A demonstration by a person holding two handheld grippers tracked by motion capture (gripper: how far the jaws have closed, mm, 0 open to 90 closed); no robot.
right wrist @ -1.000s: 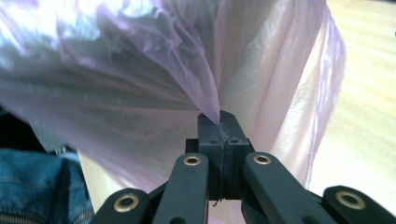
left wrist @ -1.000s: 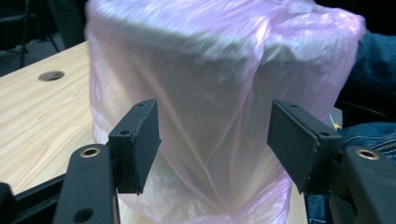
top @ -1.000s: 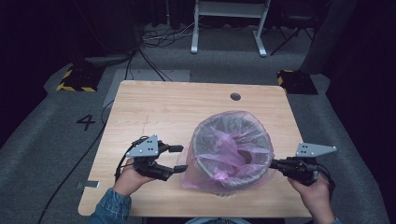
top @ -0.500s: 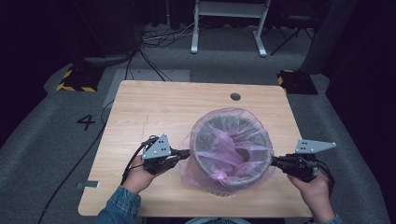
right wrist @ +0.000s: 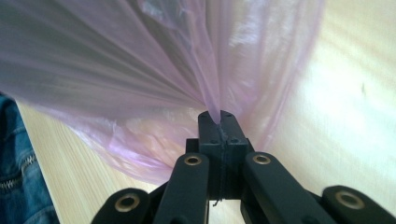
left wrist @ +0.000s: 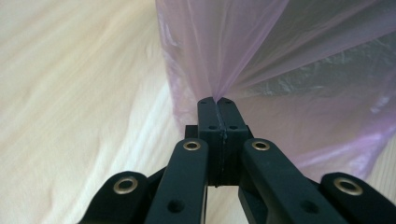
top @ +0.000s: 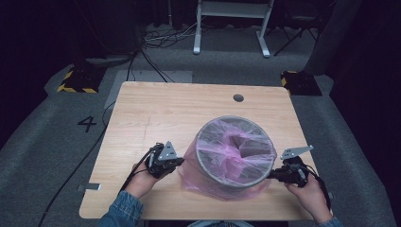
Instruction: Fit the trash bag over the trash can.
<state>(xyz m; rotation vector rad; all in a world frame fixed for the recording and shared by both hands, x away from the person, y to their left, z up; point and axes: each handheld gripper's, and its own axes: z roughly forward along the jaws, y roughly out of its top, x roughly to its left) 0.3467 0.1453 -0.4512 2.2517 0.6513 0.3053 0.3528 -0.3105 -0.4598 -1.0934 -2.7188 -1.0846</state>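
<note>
Both tongs are clamped on the pink bag (top: 222,184) that lines the mesh bin (top: 235,150) standing on the counter (top: 156,109): the left tongs (left wrist: 215,100) pinch the film at the bin's left side, having closed on it within the last second, and the right tongs (right wrist: 217,114) pinch it at the bin's right side. Compared with a second ago, both have been lowered beside the bin, so the bag's skirt is judged to be getting drawn down over the bin's wall.

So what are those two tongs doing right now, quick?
Left tongs: closed, pinching the pink bag over the bin.
Right tongs: closed, pinching the same bag on its other side.
</note>
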